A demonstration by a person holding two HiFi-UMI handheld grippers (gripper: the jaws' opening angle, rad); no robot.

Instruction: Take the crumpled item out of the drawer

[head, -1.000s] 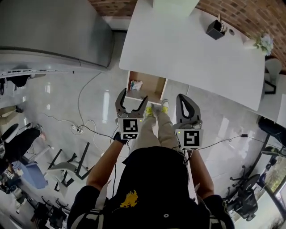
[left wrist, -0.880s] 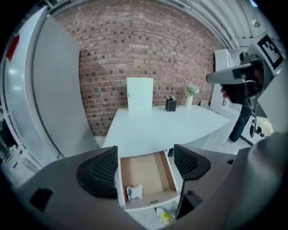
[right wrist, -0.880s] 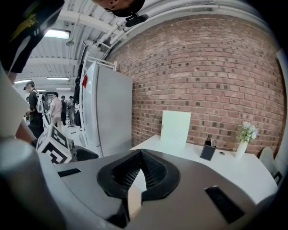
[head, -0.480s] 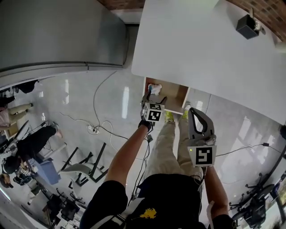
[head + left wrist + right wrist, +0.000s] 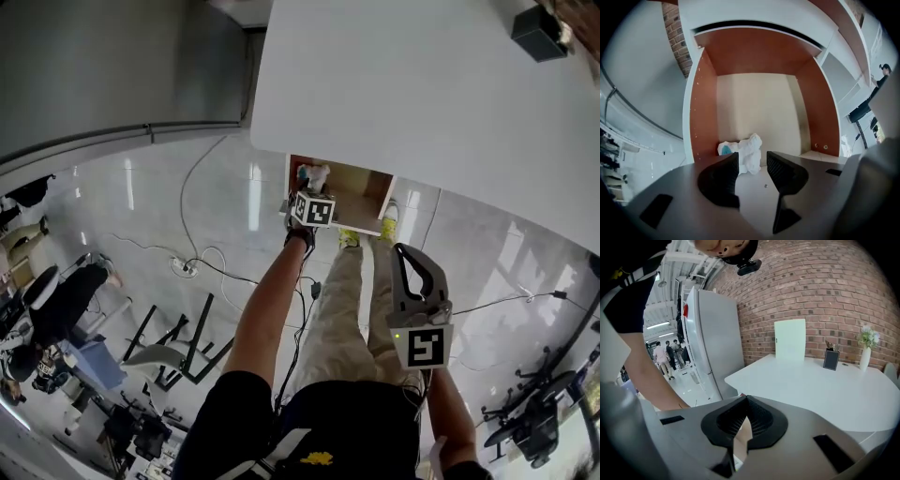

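The crumpled white item [image 5: 741, 153], with a blue patch, lies in the near left corner of the open wooden drawer [image 5: 759, 108]. My left gripper [image 5: 752, 163] reaches into the drawer, and its jaws are closing. The item's near edge sits just between the fingertips [image 5: 730, 165], and I see no pad pressing on it. In the head view the left gripper [image 5: 310, 191] is at the drawer [image 5: 361, 199] under the white table, right by the item [image 5: 317, 174]. My right gripper [image 5: 405, 255] hangs back over the person's legs, shut and empty.
The white table [image 5: 422, 94] overhangs the drawer and carries a black holder [image 5: 537, 33]. A grey fridge [image 5: 94, 66] stands to the left. A cable [image 5: 202, 262] trails over the glossy floor, with metal frames [image 5: 169, 347] lower left. A flower vase [image 5: 866, 352] stands on the table.
My left arm has stretched forward from beside the legs into the drawer, and its jaws have narrowed. The right gripper has stayed back and shut.
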